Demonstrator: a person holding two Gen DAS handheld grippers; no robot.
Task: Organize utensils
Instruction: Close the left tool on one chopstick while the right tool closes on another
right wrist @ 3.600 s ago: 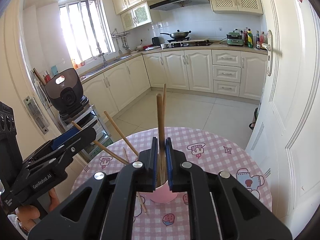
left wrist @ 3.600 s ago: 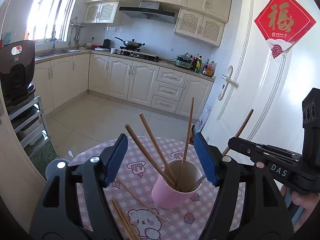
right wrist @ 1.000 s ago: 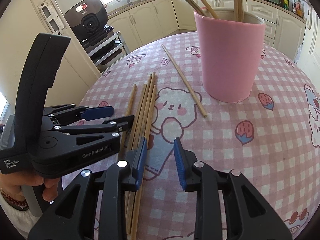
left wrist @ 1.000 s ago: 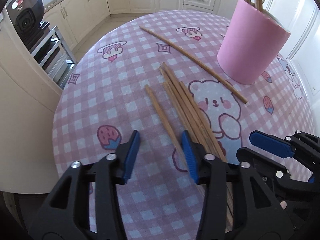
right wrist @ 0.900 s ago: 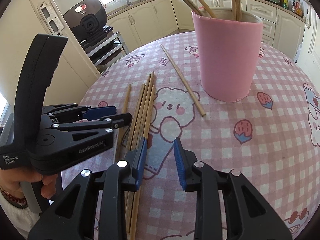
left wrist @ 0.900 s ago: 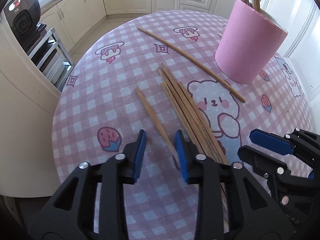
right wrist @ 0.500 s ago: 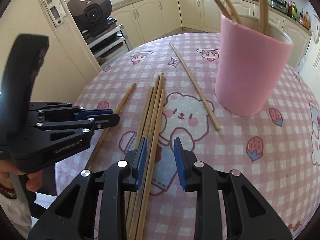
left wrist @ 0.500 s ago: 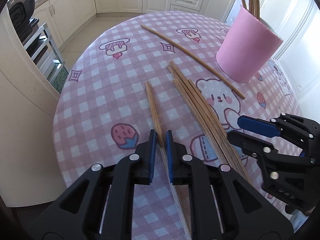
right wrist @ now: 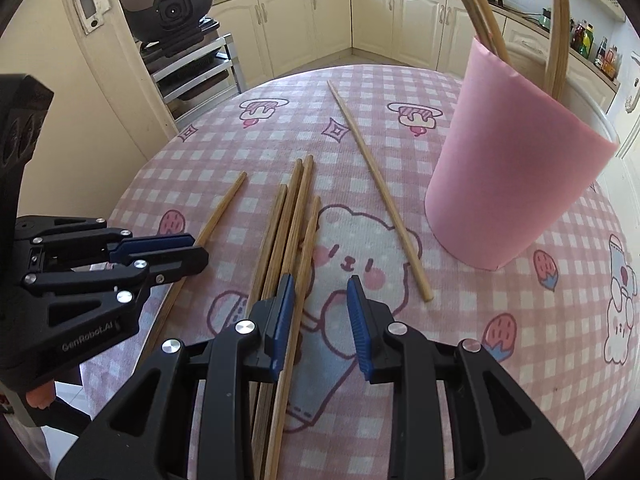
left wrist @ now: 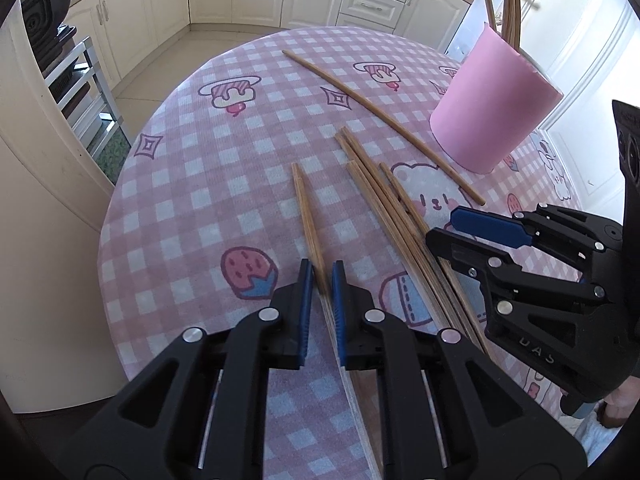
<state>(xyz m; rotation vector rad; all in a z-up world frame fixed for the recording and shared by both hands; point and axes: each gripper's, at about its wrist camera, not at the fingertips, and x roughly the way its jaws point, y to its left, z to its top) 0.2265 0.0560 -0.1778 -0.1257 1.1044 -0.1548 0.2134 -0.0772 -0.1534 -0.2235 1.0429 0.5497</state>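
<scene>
Wooden chopstick (left wrist: 306, 216) pinched between left gripper (left wrist: 320, 280) pads, on table (left wrist: 192, 184)

Round table (left wrist: 172, 216), pink checked cloth: loose chopsticks (right wrist: 296, 216), pink cup (right wrist: 516, 184).

Light: bright daylight, glare far right | Shadows: soft, short on the counter (left wrist: 180, 184) | Focus: sharp | Edges: fisheye-bent, dark corners
</scene>
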